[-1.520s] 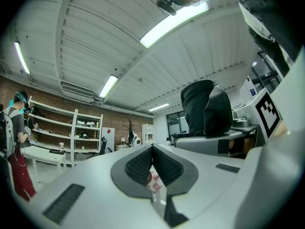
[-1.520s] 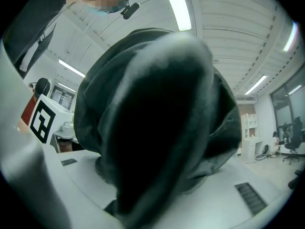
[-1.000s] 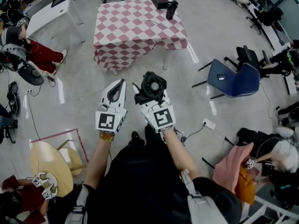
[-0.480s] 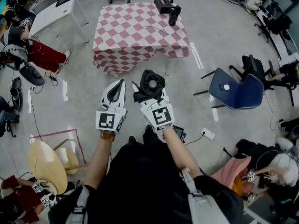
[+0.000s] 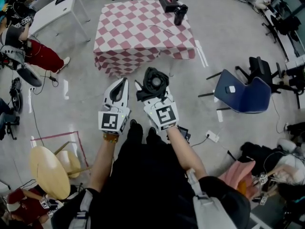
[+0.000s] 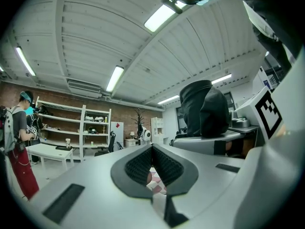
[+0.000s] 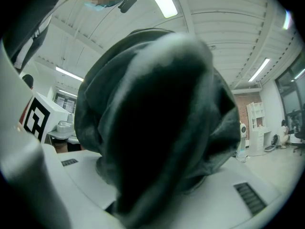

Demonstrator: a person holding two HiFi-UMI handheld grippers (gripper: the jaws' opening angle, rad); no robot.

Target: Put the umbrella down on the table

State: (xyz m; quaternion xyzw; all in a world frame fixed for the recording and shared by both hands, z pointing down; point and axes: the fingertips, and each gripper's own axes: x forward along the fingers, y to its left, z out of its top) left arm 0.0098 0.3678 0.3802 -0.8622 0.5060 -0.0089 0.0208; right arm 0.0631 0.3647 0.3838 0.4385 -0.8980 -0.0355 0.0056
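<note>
A folded black umbrella (image 5: 153, 82) stands upright between the jaws of my right gripper (image 5: 152, 90), which is shut on it. In the right gripper view the umbrella (image 7: 157, 123) fills most of the frame and hides what lies ahead. My left gripper (image 5: 119, 90) is held beside it, jaws closed together with nothing between them; its tips (image 6: 152, 149) meet in the left gripper view, where the umbrella (image 6: 204, 111) shows at the right. The table with a red-and-white checked cloth (image 5: 143, 32) stands ahead across bare floor, apart from both grippers.
On the table's far right corner sit a black box (image 5: 169, 1) and a dark bottle (image 5: 180, 14). A blue chair (image 5: 243, 92) stands to the right. A white desk (image 5: 52, 11) and a person in red trousers (image 5: 33, 56) are at the left; a round wooden stool (image 5: 50, 171) lower left.
The table has drawn slightly nearer and shifted in the head view as I walk toward it. Both grippers keep their pose, the umbrella still gripped on the right.
</note>
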